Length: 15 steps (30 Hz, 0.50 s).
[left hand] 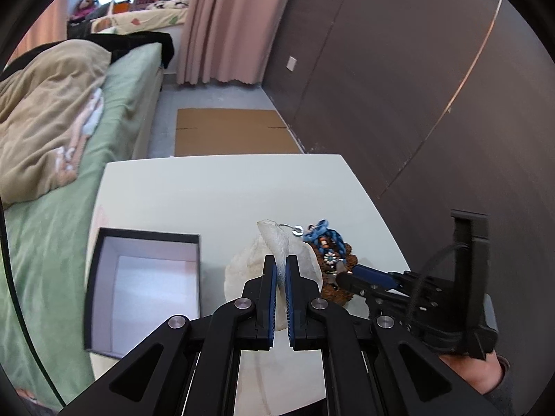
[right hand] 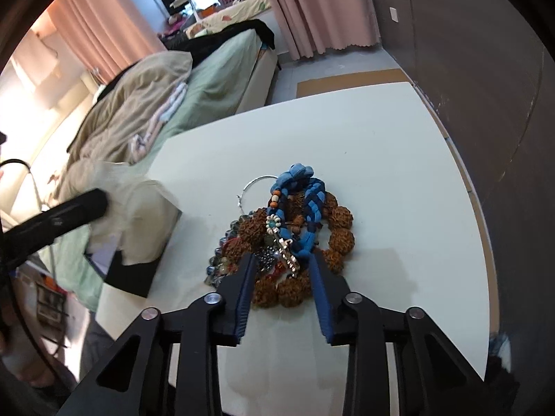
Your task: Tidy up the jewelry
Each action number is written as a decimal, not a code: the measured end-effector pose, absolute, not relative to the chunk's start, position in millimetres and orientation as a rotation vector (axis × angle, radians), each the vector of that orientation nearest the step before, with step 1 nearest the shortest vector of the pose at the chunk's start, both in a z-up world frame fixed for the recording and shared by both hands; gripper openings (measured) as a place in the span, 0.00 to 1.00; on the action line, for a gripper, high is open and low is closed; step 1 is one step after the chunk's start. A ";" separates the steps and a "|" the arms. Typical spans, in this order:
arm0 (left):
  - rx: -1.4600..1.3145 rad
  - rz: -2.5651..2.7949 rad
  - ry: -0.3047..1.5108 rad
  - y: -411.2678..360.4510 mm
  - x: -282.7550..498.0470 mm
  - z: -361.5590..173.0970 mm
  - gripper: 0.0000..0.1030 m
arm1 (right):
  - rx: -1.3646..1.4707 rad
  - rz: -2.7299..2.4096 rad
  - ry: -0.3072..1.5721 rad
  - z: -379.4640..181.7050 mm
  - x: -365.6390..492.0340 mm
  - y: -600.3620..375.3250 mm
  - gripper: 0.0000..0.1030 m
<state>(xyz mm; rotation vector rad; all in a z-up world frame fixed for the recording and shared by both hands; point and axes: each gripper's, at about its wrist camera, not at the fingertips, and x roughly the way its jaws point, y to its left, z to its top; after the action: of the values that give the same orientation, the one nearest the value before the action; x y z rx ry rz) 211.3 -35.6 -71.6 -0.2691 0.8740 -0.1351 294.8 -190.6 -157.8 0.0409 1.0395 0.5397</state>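
Observation:
A pile of jewelry (right hand: 295, 228) lies on the white table (right hand: 399, 173): a blue braided bracelet (right hand: 312, 208), brown seed beads (right hand: 341, 235), a silver hoop (right hand: 255, 187) and glass beads. My right gripper (right hand: 282, 260) is open, its jaws on either side of the pile's near edge. My left gripper (left hand: 281, 263) is shut on a sheer white pouch (left hand: 277, 242) and holds it up beside the pile (left hand: 329, 246). The pouch also shows blurred in the right wrist view (right hand: 138, 215). An open black box (left hand: 145, 287) with a white inside stands left of the pouch.
A bed with green sheets (left hand: 52, 242) and a beige blanket (left hand: 45, 121) runs along the table's left side. A dark wall (left hand: 416, 104) is on the right. Flat cardboard (left hand: 232, 131) lies on the floor beyond the table.

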 end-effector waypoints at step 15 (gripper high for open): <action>-0.354 -0.104 0.807 11.1 176.6 -60.8 0.04 | 0.103 0.538 1.008 -134.3 281.8 -197.0 0.05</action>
<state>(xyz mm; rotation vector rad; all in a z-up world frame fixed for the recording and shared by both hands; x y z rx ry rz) 176.6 11.1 -60.8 -0.3537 0.8073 -0.1044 281.8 -197.0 -134.3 0.1026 1.0075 0.5377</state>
